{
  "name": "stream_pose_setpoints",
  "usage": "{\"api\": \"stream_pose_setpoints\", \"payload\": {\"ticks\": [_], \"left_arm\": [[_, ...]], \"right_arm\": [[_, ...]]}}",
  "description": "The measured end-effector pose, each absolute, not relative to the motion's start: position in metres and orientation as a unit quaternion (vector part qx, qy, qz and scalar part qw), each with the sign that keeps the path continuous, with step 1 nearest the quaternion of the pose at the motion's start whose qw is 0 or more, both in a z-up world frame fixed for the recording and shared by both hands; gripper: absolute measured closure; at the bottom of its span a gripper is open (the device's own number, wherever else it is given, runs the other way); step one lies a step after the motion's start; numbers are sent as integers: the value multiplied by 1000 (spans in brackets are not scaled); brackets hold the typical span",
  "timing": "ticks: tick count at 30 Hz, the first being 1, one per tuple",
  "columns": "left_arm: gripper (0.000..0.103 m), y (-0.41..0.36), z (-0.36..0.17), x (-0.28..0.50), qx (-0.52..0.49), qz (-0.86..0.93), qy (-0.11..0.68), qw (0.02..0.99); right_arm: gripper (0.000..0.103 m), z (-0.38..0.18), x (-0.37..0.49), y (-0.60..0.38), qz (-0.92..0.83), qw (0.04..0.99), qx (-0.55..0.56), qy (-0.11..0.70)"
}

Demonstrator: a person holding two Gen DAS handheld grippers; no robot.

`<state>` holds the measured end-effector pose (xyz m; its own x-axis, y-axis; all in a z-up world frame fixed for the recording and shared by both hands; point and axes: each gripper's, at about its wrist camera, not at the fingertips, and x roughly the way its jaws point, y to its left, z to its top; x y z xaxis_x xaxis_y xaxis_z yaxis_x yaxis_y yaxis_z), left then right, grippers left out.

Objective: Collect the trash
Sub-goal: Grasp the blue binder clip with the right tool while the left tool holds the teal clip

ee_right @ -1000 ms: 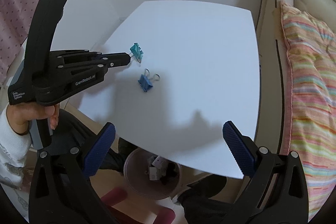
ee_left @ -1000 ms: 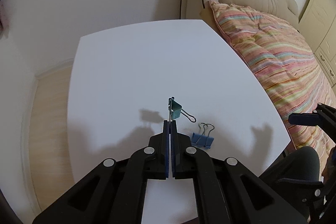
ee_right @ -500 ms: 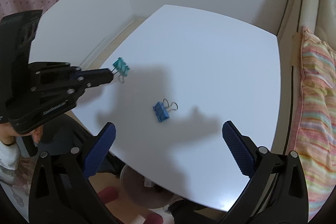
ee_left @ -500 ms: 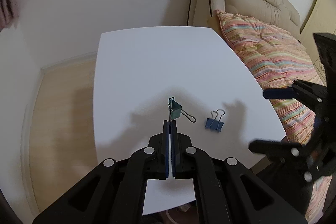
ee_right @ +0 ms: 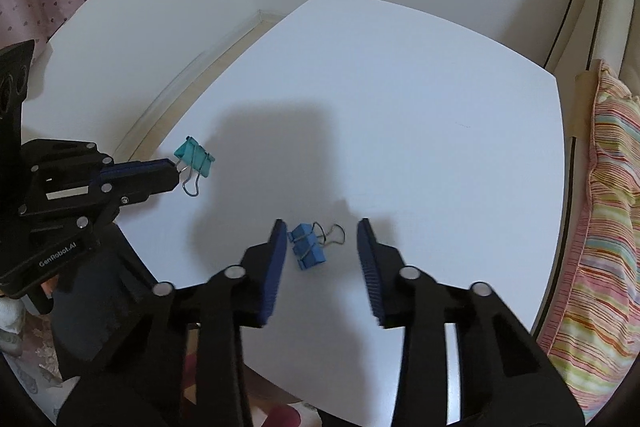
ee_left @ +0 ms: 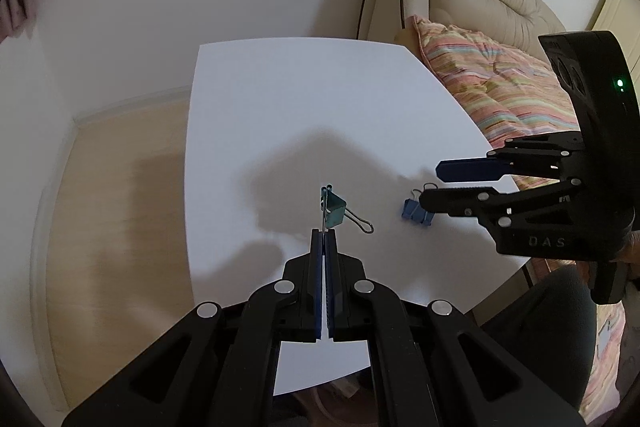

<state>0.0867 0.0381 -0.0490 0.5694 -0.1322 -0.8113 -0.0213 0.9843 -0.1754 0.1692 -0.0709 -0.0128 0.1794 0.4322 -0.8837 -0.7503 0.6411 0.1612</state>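
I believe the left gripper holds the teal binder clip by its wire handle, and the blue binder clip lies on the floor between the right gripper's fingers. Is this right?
Not quite: the blue binder clip lies on the white table, not the floor, as the right wrist view shows. The left gripper does hold the teal binder clip by its wire handle, and the right gripper straddles the blue one.

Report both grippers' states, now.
Left gripper: shut on the teal clip.
Right gripper: open, just been closing, blue clip between its fingers, not gripped.
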Motion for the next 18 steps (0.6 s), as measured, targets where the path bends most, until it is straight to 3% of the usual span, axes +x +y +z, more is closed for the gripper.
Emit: {"api": "stream_pose_setpoints", "payload": {"ticks": [6,11,18], "left_arm": [[102,38,-52,86,-88,-37,465,880],[102,35,-50,83,-83,-43,465,880],[102,26,-43,74,-72,-55,461,883]], "right_arm": [[95,-16,167,-68,397,747,-158,510],[102,-12,166,-69,399,748,-150,509],[102,2,154,-84,392,759,-128,504]]}}
